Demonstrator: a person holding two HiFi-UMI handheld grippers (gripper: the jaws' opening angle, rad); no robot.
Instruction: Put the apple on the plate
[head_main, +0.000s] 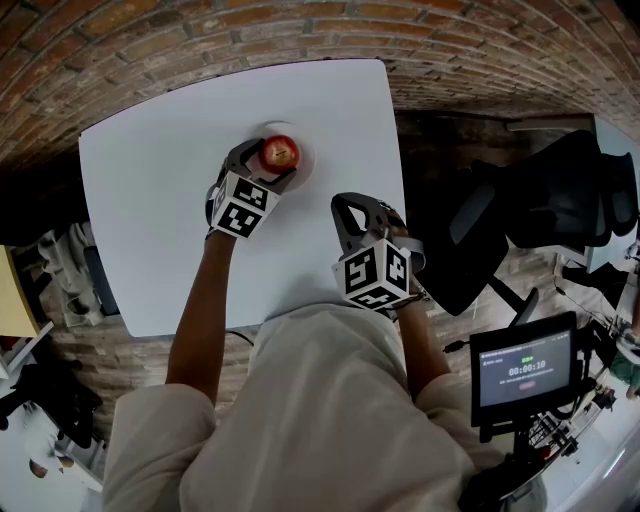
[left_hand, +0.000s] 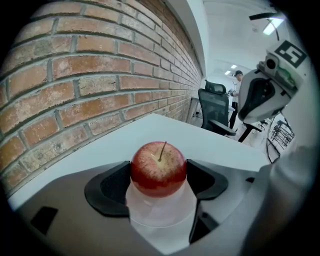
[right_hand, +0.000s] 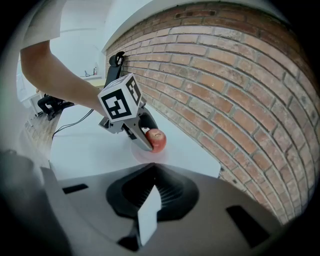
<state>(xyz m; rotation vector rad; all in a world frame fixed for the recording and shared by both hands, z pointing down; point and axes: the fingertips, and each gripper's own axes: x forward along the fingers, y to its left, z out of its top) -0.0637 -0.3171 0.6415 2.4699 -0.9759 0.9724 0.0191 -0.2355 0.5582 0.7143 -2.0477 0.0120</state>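
A red apple (head_main: 280, 153) with its stem up sits on a small white plate (head_main: 306, 163) near the far edge of the white table (head_main: 150, 210). My left gripper (head_main: 268, 165) is shut on the apple. In the left gripper view both black pads (left_hand: 111, 187) touch the sides of the apple (left_hand: 158, 169), and the plate (left_hand: 161, 212) lies right under it. My right gripper (head_main: 350, 205) hovers shut and empty over the table's right part, apart from the plate. In the right gripper view the apple (right_hand: 157, 140), the plate (right_hand: 142, 154) and the left gripper (right_hand: 134, 125) lie ahead of the right gripper (right_hand: 151, 192).
A brick wall (head_main: 200, 40) runs right behind the table's far edge. Black office chairs (head_main: 560, 200) stand to the right of the table. A small screen on a stand (head_main: 525, 372) is at the lower right. The table's right edge is close to my right gripper.
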